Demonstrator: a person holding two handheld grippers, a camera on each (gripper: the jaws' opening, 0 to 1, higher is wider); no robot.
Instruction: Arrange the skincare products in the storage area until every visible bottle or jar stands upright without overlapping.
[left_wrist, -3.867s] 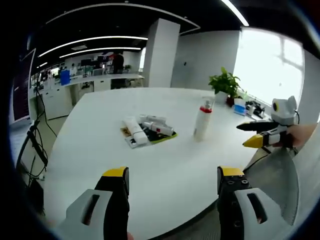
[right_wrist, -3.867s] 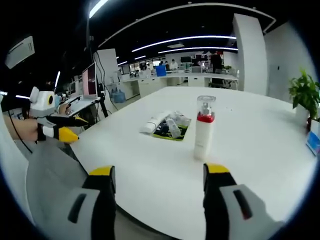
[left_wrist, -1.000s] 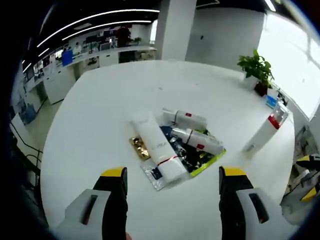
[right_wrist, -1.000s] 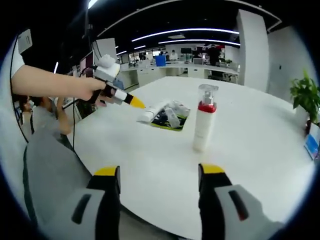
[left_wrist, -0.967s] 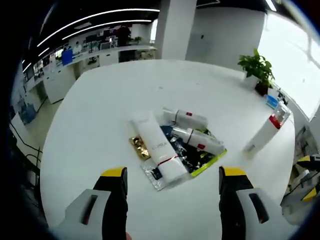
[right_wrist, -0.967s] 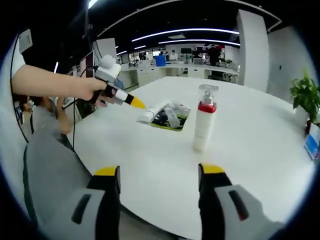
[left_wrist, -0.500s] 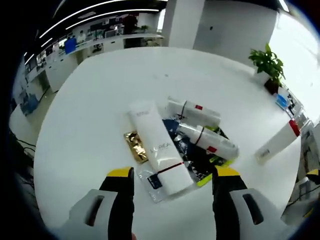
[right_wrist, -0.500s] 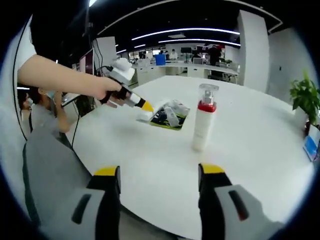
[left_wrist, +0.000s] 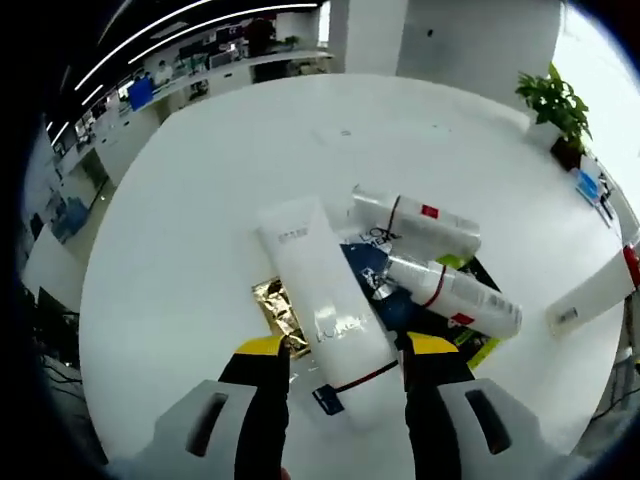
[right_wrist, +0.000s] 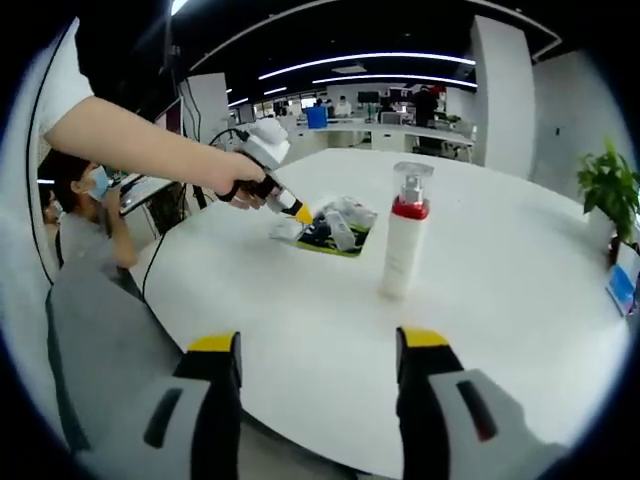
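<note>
While both grippers gape, the left gripper (left_wrist: 335, 352) straddles a flat white tube (left_wrist: 325, 294).

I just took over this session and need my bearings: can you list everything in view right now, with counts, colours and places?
large tube: 1, white, lying flat between the left jaws, across the sachets
bottles: 2, white with red bands, lying on their sides beside the tube
sachets: a few, gold, dark blue, green-edged, flat under the tube and bottles
pump bottle: 1, white with red collar, upright, apart from the pile
table: 1, white, round, under everything
potted plant: 1, green, far table edge
left gripper: black with yellow tips, open, straddling the tube
right gripper: same colours, open, near table edge
</note>
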